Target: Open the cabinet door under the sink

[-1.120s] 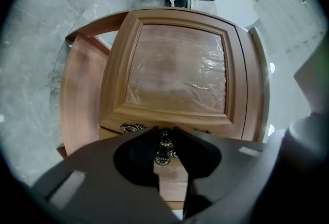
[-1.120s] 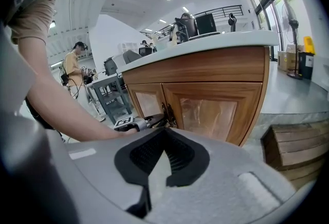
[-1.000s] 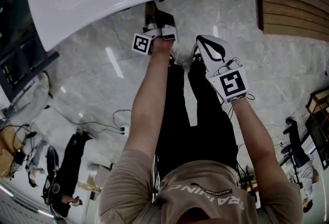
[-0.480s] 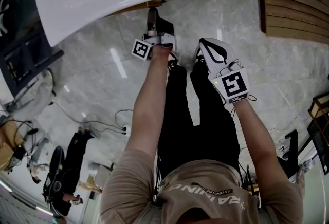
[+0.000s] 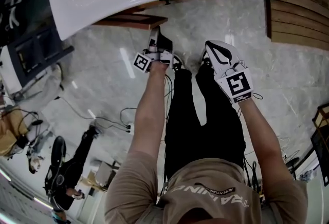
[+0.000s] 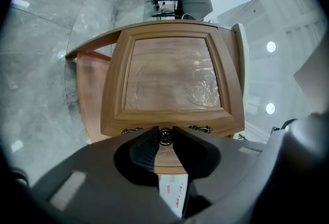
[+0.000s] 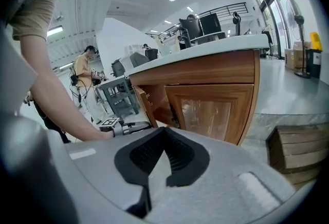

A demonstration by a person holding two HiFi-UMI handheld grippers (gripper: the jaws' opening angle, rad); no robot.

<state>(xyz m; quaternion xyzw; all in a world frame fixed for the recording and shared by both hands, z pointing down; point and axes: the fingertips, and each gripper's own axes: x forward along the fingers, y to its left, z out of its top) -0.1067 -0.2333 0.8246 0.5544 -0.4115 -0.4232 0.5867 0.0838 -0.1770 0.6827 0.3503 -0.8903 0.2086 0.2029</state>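
Pulling the door (image 6: pixel 169 79) open: your left gripper (image 6: pixel 164 134), jaws just closing tighter, clamps the knob (image 6: pixel 164 137); next, swing it wide along its arc.

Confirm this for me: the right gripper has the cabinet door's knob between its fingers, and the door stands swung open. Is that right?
Not quite. It is the left gripper that has the knob between its fingers, which have just been closing on it; the left gripper view shows this. The cabinet door does stand swung open.
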